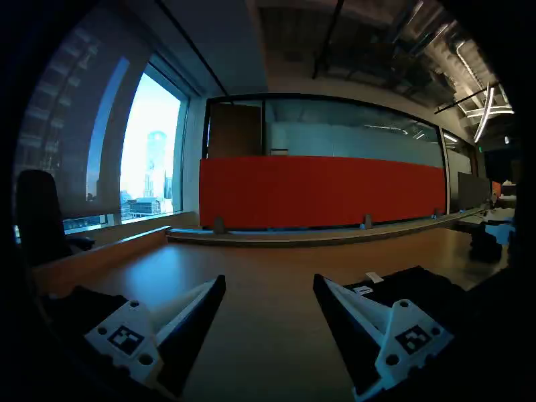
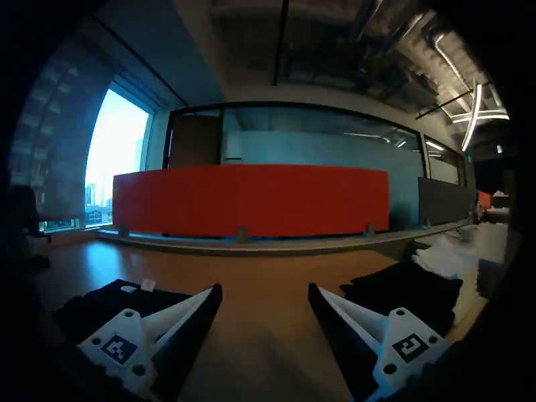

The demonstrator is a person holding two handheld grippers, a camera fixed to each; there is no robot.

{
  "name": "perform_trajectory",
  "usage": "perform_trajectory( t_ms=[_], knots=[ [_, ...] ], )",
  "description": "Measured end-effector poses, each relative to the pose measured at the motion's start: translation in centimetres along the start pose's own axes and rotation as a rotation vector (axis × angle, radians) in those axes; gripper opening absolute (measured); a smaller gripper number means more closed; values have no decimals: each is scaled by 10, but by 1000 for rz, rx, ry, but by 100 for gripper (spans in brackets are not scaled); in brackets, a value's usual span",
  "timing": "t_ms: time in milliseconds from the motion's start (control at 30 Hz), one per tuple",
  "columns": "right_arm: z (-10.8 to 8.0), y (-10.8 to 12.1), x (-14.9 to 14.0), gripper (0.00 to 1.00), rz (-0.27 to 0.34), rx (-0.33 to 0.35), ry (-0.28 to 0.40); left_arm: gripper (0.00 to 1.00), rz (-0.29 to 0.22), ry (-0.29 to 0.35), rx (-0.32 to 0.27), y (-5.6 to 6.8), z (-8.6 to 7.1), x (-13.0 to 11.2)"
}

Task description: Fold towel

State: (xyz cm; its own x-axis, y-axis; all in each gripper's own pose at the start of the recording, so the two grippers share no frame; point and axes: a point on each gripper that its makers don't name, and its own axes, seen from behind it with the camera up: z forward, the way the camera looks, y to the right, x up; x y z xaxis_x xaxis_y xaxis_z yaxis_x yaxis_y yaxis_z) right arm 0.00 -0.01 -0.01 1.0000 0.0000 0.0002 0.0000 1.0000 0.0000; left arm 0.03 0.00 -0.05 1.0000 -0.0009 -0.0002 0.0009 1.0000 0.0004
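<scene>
Currently, left gripper (image 1: 268, 280): fingers set wide apart, nothing between them, bare wood in the gap.
Right gripper (image 2: 264, 288): fingers likewise spread wide, nothing held, bare wood in the gap.
Black towel (image 1: 415, 281): in the left gripper view at 4 o'clock, flat on the table beyond the right-hand finger; in the right gripper view (image 2: 114, 298) at 8 o'clock, beyond the left-hand finger.
Contact: in each view one finger overlaps the towel's near edge; whether it touches cannot be told.
White tags (image 1: 367, 284): lying on the towel's far edge.
Table (image 1: 268, 248): wooden top, brown, smooth.
Black cloth pile (image 2: 402, 288): right gripper view, 4 o'clock, on the table.
White towels (image 2: 445, 258): just behind that pile, at 3 o'clock.
Red partition (image 1: 315, 191): stands along the table's far edge, 12 o'clock in both views.
Glass wall (image 1: 348, 137): above and behind the partition.
Window (image 1: 151, 161): 10 o'clock in the left gripper view, bright daylight, towers outside.
Office chair (image 1: 37, 208): dark, 9 o'clock, beside the window.
Ceiling lights (image 1: 486, 114): lit strips at 2 o'clock.
</scene>
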Motion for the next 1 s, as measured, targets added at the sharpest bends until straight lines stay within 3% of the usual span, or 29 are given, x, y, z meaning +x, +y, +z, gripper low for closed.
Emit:
perform_trajectory(
  t_ms=[1000],
  knots=[
    [0,-1,1,99,-1,-2,-10,97,-2,-19,15,-2,0,0]
  ],
)
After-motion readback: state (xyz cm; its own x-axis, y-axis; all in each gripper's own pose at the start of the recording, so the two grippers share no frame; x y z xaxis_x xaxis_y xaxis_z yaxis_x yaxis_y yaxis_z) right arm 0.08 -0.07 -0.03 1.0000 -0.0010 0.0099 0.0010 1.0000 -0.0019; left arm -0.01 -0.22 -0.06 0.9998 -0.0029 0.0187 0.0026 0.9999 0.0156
